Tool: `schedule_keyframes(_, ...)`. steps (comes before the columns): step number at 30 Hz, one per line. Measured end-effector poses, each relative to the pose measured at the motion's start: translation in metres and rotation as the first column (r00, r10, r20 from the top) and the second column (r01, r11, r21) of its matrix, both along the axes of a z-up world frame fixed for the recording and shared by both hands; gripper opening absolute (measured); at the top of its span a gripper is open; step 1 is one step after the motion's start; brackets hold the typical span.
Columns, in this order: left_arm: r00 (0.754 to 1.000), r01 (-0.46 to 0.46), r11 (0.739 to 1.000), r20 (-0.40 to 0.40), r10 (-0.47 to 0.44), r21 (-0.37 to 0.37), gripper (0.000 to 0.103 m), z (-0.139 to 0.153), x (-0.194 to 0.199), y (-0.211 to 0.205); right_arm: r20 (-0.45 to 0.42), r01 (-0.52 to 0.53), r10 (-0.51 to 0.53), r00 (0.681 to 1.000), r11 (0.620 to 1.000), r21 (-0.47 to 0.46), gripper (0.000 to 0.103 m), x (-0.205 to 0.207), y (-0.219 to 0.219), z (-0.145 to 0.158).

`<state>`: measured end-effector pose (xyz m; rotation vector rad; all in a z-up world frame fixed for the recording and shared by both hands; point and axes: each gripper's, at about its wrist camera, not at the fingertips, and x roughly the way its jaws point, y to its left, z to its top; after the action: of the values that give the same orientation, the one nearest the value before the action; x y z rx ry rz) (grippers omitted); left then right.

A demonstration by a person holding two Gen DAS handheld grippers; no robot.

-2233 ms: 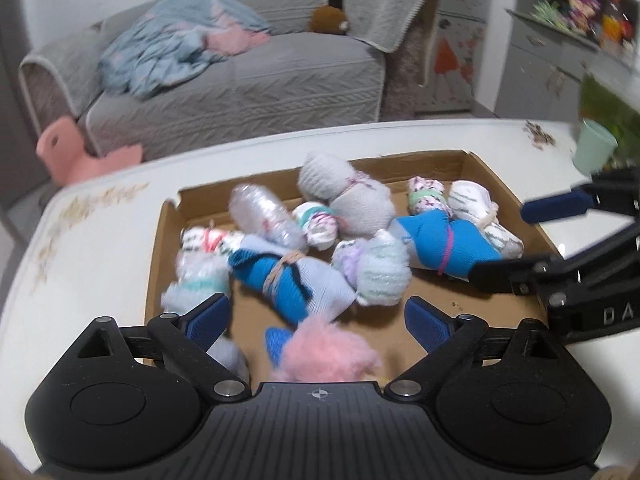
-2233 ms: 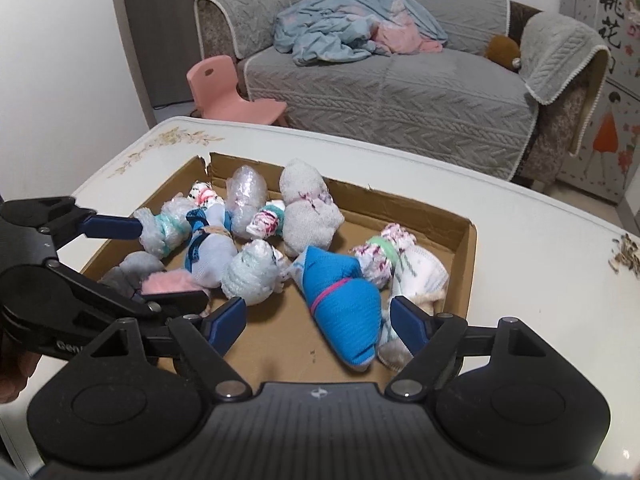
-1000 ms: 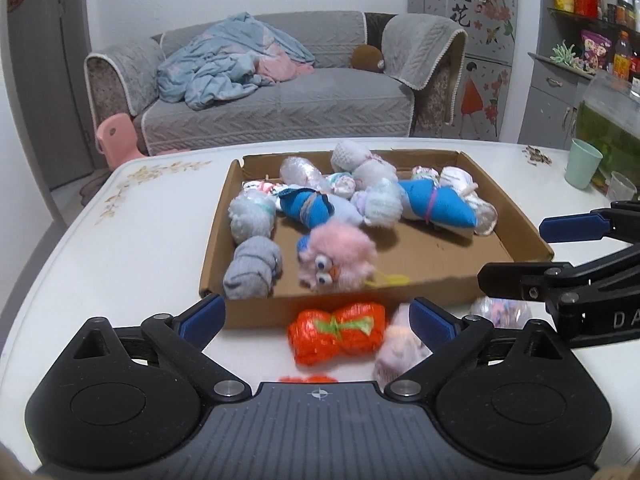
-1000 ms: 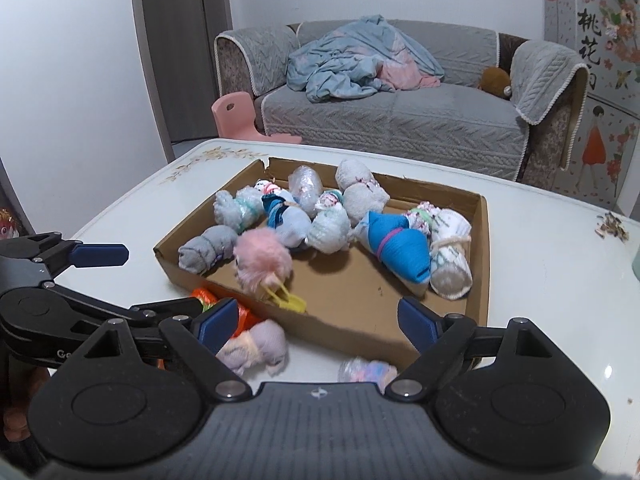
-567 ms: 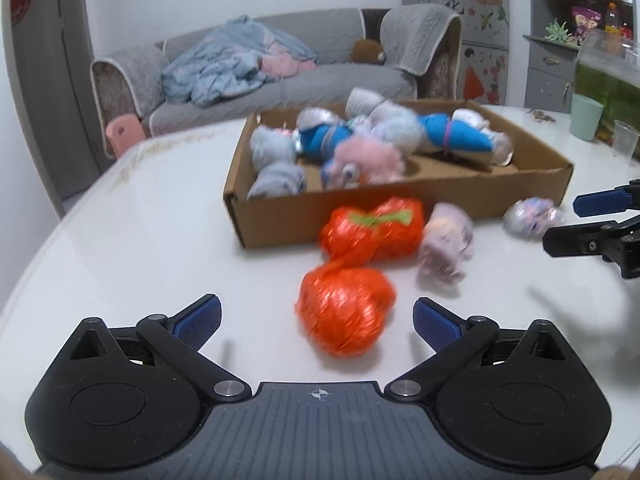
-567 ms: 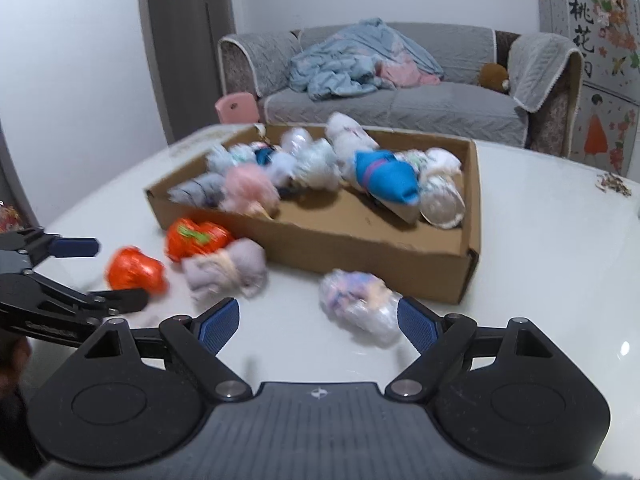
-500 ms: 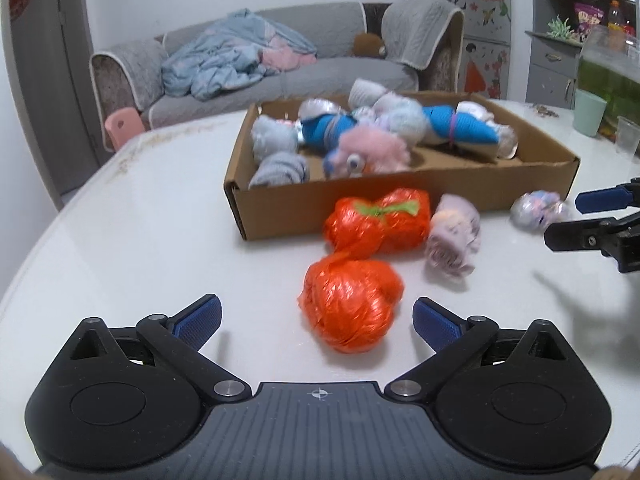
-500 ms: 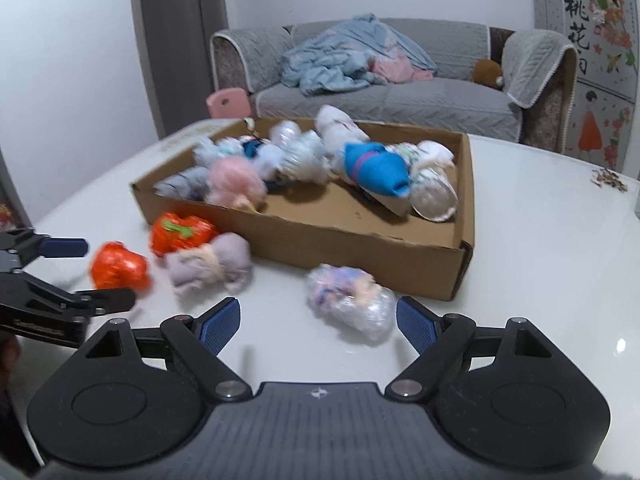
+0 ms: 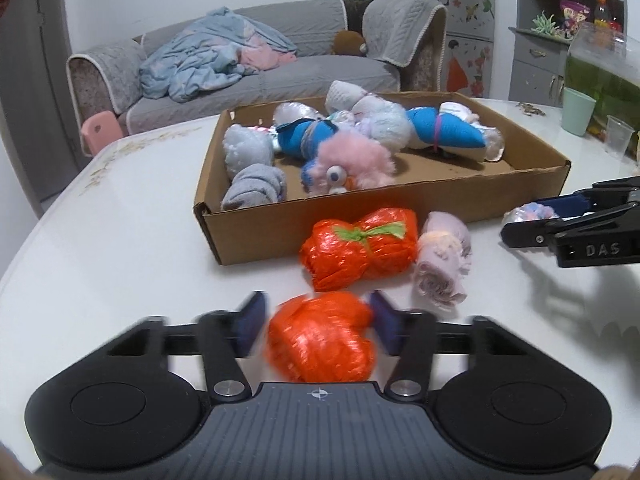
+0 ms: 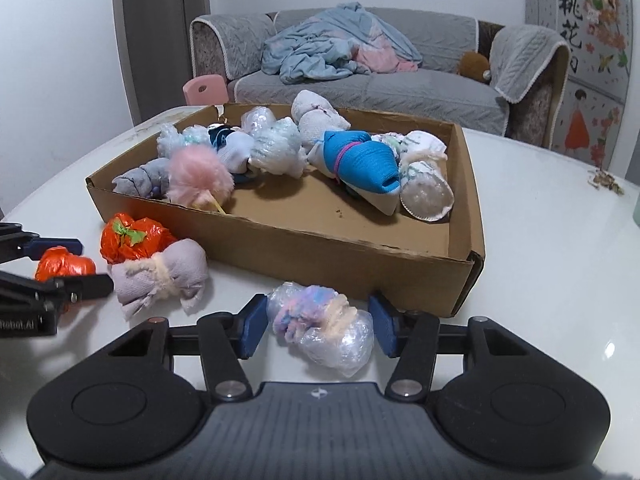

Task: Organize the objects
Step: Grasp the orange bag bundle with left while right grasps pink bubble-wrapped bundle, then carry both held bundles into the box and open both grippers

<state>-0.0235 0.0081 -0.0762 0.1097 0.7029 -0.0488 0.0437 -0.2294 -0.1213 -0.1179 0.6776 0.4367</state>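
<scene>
Most bundles already sit inside the cardboard box (image 10: 460, 280): grey, blue and white rolls plus the pink fluffy toy (image 9: 352, 162). Four remain out on the desk (image 9: 120, 240), all along the box's near wall: the orange bundle (image 9: 320, 344), a second orange bundle with a green tie (image 9: 360, 242) touching that wall, the lilac roll (image 9: 442, 258) just beside it, and the clear-wrapped bundle (image 10: 320, 330) near the box's near right corner.

Your left tool (image 9: 318, 324) has its pads either side of the orange bundle, narrowed to about its width (motion blur there; I cannot tell whether they grip yet). Your right tool (image 10: 318, 324) brackets the clear-wrapped bundle the same way, pads close to its sides, contact not certain.

Against half a second ago: both tools then stood wide open with the bundles lying ahead of them; now both have come forward and closed in around their targets. Box contents unchanged.

Left to do, by my reading: lift these two in, then the other two.
</scene>
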Motion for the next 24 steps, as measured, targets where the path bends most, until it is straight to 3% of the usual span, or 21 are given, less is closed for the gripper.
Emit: schedule_keyframes(24,0.999,-0.043,0.997,-0.025,0.045,0.057,0.048,0.006,-0.01,-0.009,0.023,0.002,-0.002,1.0,1.0,0.023,0.049,-0.014,-0.011,0.017)
